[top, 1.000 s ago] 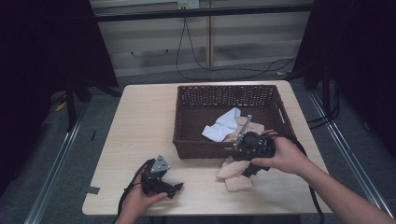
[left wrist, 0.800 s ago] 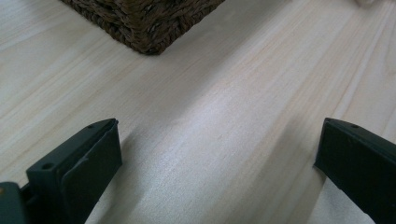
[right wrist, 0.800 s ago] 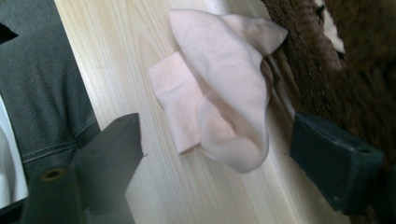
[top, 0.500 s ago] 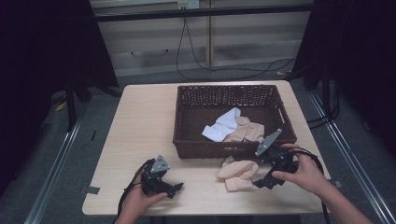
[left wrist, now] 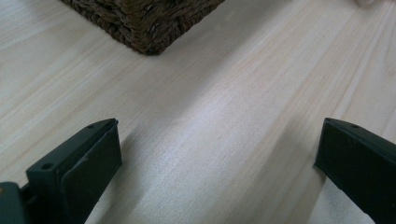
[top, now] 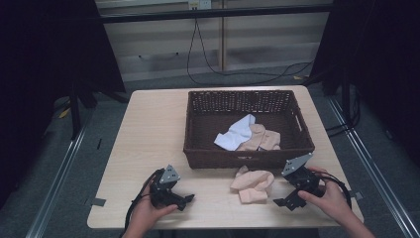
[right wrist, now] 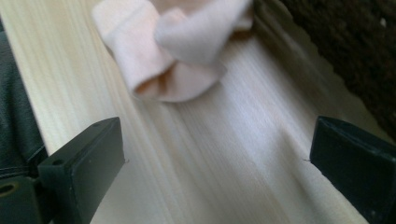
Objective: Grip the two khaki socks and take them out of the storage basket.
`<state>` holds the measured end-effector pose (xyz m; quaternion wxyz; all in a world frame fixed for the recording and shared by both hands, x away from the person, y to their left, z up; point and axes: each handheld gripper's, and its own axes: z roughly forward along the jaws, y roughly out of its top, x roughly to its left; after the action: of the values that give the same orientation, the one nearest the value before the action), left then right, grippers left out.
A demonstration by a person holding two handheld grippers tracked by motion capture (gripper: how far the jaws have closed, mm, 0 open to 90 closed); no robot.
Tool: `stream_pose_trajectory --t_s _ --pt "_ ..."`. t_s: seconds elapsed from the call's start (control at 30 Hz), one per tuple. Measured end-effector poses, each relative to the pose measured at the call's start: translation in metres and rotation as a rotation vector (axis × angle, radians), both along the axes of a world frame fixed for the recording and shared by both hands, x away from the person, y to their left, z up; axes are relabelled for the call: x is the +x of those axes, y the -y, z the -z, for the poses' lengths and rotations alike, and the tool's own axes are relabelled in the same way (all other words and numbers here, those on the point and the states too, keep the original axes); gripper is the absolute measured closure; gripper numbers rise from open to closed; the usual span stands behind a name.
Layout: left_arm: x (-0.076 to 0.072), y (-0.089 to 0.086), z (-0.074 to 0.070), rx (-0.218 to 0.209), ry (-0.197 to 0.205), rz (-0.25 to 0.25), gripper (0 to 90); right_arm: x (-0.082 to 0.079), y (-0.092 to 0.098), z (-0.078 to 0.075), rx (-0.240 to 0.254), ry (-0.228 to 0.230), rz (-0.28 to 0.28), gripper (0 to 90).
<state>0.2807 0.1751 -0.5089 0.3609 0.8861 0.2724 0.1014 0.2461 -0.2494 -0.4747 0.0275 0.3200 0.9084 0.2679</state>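
Note:
A brown wicker basket (top: 247, 157) stands mid-table, holding a white cloth (top: 236, 135) and a beige cloth (top: 261, 139). In front of it a bunched beige sock (top: 252, 182) lies on the table. My right gripper (top: 281, 202) is low beside that sock, to its right. Its jaws have just been opening, and they stand open with nothing between them. In the right gripper view the sock (right wrist: 177, 51) lies ahead of the jaws (right wrist: 217, 140). My left gripper (top: 187, 199) rests open near the front edge, over bare wood (left wrist: 219, 135).
The light wooden table (top: 153, 134) has free room on its left half. The basket's corner (left wrist: 144, 23) lies ahead of the left jaws, and its dark wall (right wrist: 355, 56) runs along the right gripper's side. Cables trail off the table's front edge.
The right gripper has left the basket's front rim and moved down and to the right, to the table beside the sock. The left gripper has kept still.

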Motion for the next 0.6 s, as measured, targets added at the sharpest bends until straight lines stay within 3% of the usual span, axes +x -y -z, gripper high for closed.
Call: stream_pose_trajectory --t_s 0.13,0.17,0.23,0.4,0.6 --pt "0.000 0.000 0.000 -0.001 0.000 0.001 0.0 -0.002 0.006 0.014 -0.002 0.026 0.030 2.7" --pt "0.000 0.000 0.000 0.000 0.000 0.000 0.0 -0.003 0.008 0.020 -0.014 0.064 0.036 1.0" --pt "0.000 0.000 0.000 0.000 0.000 0.000 0.0 -0.004 0.008 0.021 -0.016 0.079 0.042 1.0" --pt "0.000 0.000 0.000 0.000 0.000 0.000 0.0 -0.008 0.011 0.027 0.026 0.144 0.052 0.0" --pt "0.000 0.000 0.000 0.000 0.000 0.000 0.0 -0.010 0.012 0.029 0.050 0.158 0.057 0.0"
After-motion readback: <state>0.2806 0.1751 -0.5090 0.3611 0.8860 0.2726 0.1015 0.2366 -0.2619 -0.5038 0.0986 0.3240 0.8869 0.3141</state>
